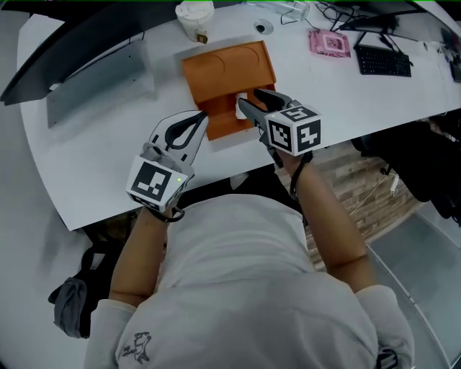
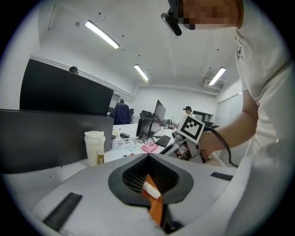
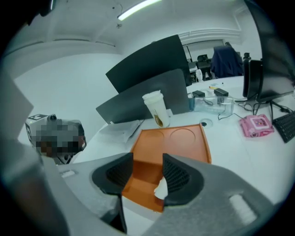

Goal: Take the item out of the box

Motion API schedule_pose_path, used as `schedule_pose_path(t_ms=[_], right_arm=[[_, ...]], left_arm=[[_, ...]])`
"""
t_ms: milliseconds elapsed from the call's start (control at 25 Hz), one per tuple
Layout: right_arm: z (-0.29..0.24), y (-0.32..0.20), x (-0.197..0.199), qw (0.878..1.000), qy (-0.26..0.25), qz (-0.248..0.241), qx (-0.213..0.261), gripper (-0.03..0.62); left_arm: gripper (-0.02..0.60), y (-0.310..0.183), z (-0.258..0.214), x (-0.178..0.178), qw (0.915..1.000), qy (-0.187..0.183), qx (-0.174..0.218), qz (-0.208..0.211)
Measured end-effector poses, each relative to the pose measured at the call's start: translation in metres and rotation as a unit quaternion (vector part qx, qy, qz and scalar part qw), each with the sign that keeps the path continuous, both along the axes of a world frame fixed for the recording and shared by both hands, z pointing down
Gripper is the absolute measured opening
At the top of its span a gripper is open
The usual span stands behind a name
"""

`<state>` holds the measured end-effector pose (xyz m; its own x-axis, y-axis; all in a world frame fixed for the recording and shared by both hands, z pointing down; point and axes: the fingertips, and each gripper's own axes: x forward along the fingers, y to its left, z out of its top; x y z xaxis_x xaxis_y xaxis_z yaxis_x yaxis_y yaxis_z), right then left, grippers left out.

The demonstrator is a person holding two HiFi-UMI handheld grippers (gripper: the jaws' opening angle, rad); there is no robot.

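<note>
At upper left of the head view a dark screen [image 1: 65, 43] overhangs the white table [image 1: 94, 166]. The table's bare lower-left stretch runs to the curved near edge. The left gripper [image 1: 204, 117] is clamped on the left wall of the orange box [image 1: 230, 68]; its own view shows an orange strip pinched between closed jaws. A lidded cup [image 1: 195, 18] stands near the box's far left corner. The box is open, lid flat behind, close to the table's near edge. In its near compartment lies the crumpled white item [image 1: 241, 109]. The right gripper [image 1: 248, 99] hangs over it, jaws wide apart, the item just by one pad. At upper right, well apart, lie a pink packet [image 1: 330, 43] and a keyboard [image 1: 384, 61].
</note>
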<state>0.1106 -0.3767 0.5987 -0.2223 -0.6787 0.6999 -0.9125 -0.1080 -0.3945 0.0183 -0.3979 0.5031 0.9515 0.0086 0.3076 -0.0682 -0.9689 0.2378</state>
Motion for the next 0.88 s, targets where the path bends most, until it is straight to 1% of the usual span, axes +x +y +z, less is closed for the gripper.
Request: schedule_pose_path(t_ms=[40, 160, 280, 400, 520, 640, 880], right_arm=[[0.008, 0.000, -0.001, 1.000, -0.001, -0.004, -0.011, 0.204], [0.031, 0.000, 0.000, 0.999, -0.001, -0.006, -0.045, 0.204], [0.055, 0.000, 0.005, 0.997, 0.002, 0.000, -0.074, 0.204], [0.076, 0.000, 0.007, 0.995, -0.003, -0.001, -0.098, 0.204], [0.099, 0.004, 0.008, 0.991, 0.002, -0.008, -0.132, 0.204], [0.120, 0.008, 0.008, 0.986, 0.009, -0.019, -0.165, 0.202], [0.147, 0.015, 0.004, 0.979, -0.006, -0.020, -0.203, 0.195]], left_arm=[[-0.002, -0.001, 0.008, 0.001, 1.0000, -0.006, -0.001, 0.002], [-0.002, -0.001, 0.026, 0.004, 0.9997, -0.023, -0.005, 0.009], [-0.002, 0.004, 0.042, 0.007, 0.9993, -0.028, -0.015, 0.019], [-0.002, 0.008, 0.052, 0.008, 0.9992, -0.025, -0.017, 0.028], [-0.002, 0.011, 0.060, 0.008, 0.9988, -0.025, -0.023, 0.035], [-0.002, 0.010, 0.068, 0.006, 0.9985, -0.028, -0.032, 0.035], [-0.002, 0.008, 0.074, 0.003, 0.9981, -0.026, -0.047, 0.030]])
